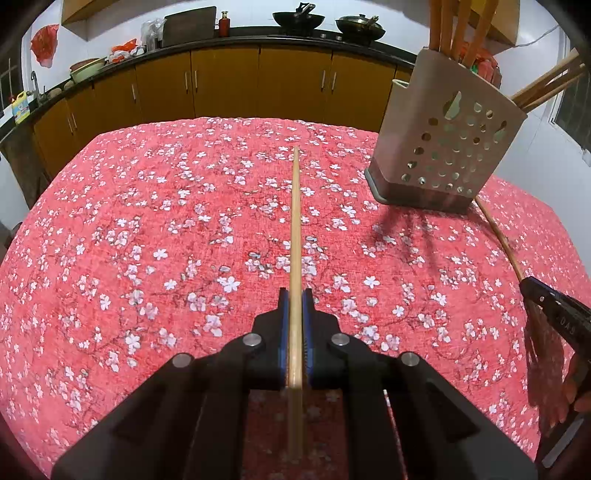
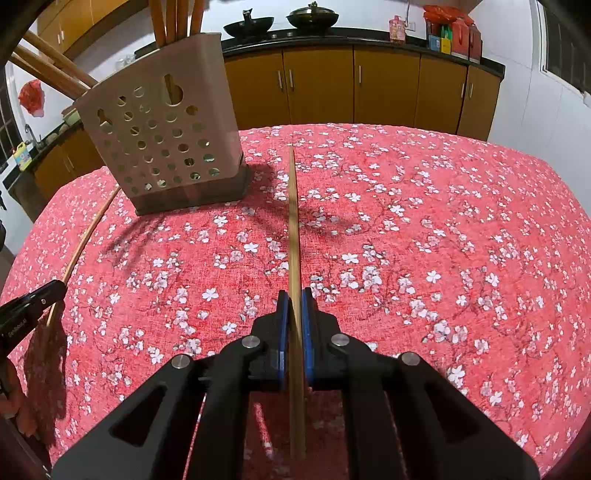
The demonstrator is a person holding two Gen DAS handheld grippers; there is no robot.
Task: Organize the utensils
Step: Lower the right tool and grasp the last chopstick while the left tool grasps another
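Observation:
In the left wrist view my left gripper [image 1: 295, 295] is shut on a wooden chopstick [image 1: 295, 221] that points straight ahead above the cloth. A beige perforated utensil holder [image 1: 443, 147] stands to the right of it, with several chopsticks [image 1: 458, 29] upright in it. At the right edge the right gripper [image 1: 532, 286] holds another chopstick [image 1: 496, 232] whose far end reaches the holder's base. In the right wrist view my right gripper [image 2: 294, 295] is shut on its chopstick [image 2: 293, 221], with the holder [image 2: 162, 140] to its left. The left gripper [image 2: 55, 291] shows at the left edge.
The table carries a red cloth with white blossoms [image 1: 147, 221]. Beyond its far edge run yellow-brown cabinets [image 1: 221, 81] under a dark counter with woks [image 1: 297, 18]. More wooden sticks [image 2: 48, 66] lean out of the holder's side. A hand [image 1: 580, 384] shows at the right edge.

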